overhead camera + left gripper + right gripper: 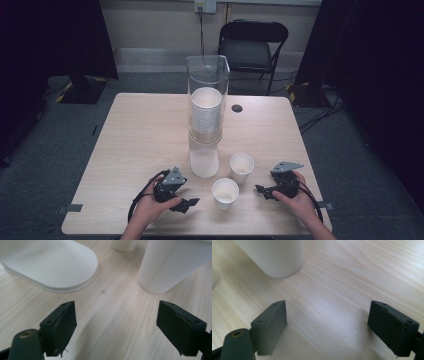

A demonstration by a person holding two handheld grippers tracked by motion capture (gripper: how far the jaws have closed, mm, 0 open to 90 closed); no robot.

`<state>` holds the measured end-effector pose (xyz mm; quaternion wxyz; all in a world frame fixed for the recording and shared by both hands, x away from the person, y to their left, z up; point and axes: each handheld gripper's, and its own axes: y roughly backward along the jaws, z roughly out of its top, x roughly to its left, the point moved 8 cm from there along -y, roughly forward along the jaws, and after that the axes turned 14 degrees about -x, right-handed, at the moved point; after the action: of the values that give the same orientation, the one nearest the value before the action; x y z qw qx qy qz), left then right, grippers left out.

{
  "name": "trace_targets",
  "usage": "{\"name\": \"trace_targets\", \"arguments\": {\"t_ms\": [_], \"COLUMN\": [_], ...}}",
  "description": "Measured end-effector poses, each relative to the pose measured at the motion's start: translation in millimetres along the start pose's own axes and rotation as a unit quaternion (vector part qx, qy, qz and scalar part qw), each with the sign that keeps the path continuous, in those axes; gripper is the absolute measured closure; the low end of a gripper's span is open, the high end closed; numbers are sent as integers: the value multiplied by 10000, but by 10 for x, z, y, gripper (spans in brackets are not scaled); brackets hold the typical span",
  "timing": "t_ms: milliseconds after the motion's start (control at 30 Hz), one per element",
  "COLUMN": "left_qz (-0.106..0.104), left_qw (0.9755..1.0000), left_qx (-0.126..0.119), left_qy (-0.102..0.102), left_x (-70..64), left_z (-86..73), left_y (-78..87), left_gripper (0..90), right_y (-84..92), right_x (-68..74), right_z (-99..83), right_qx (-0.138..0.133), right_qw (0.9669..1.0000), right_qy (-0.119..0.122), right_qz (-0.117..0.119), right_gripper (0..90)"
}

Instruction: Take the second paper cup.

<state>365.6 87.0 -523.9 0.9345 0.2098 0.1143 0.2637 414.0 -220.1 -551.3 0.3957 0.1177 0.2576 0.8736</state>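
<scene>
Two loose white paper cups [225, 192] [241, 167] stand on the light wooden table [145, 135] beside the tall clear dispenser tube [206, 115], ungrasped, between released, empty left gripper [186, 203] and right gripper [263, 190]; handling apparently not begun.

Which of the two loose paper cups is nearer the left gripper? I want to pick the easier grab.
The front cup, nearest the table's front edge and just right of the left gripper. The other cup stands farther back and to the right.
</scene>
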Motion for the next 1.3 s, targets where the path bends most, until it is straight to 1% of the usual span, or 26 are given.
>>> {"name": "trace_targets", "arguments": {"t_ms": [33,67,100,133,233,267,300,400,433,567,633,667,733,767,833,867,900,933,1000,1067,1200,1233,1300], "left_qz": [75,75,136,177,243,243,312,372,413,518,536,601,638,676,753,759,759,777,805,868,927,949,997], "left_qw": [10000,10000,9999,9997,9995,9995,9993,9990,9988,9982,9981,9976,9974,9974,9965,9966,9966,9962,9958,9953,9947,9942,9939], "left_qx": [-4,-4,-16,-35,-19,-19,-7,-8,2,-14,11,-18,-5,54,15,53,53,15,23,29,80,80,116], "left_qy": [51,51,104,140,179,179,180,230,244,306,302,340,326,255,371,320,320,387,432,439,436,497,465], "left_x": [57,57,112,137,198,198,243,280,320,389,412,442,462,489,521,541,541,545,567,614,658,668,701], "left_z": [-22,-22,-43,-51,-80,-80,-100,-122,-142,-172,-181,-190,-198,-210,-230,-238,-238,-242,-256,-284,-319,-335,-358], "left_y": [37,37,73,86,125,125,149,171,199,249,271,292,307,329,357,374,374,377,397,427,456,462,479], "left_gripper": [161,162,161,161,161,162,161,161,161,161,161,161,162,162,162,161,161,161,161,162,161,162,162], "right_y": [-2,-2,-5,-4,-9,-9,-9,-9,-10,-14,-13,-14,-14,-14,-14,-15,-15,-15,-16,-17,-18,-20,-19], "right_x": [-2,-2,-2,0,4,4,4,4,4,2,1,1,1,1,1,0,0,0,0,-1,-3,-3,-4], "right_z": [-1,-1,-1,-2,-1,-1,-1,-2,-2,-1,-1,-1,-2,-2,-2,-2,-2,-2,-2,-2,-3,-2,-3], "right_qx": [-1,-1,-8,1,-4,-4,-4,-3,-2,-23,-21,-29,-30,-33,-35,-40,-40,-44,-49,-58,-64,-80,-78], "right_qw": [10000,10000,10000,10000,10000,10000,10000,10000,10000,10000,10000,10000,10000,10000,10000,10000,10000,10000,10000,10000,10000,9999,9999], "right_qy": [33,33,33,23,26,26,25,30,33,33,36,37,37,37,38,37,37,36,37,39,48,46,45], "right_qz": [3,3,5,-3,-16,-16,-19,-17,-19,-16,-24,-27,-26,-24,-35,-38,-38,-36,-37,-41,-55,-50,-59], "right_gripper": [152,152,151,151,149,149,149,149,149,148,147,147,147,147,146,146,146,145,146,144,142,141,141]}}
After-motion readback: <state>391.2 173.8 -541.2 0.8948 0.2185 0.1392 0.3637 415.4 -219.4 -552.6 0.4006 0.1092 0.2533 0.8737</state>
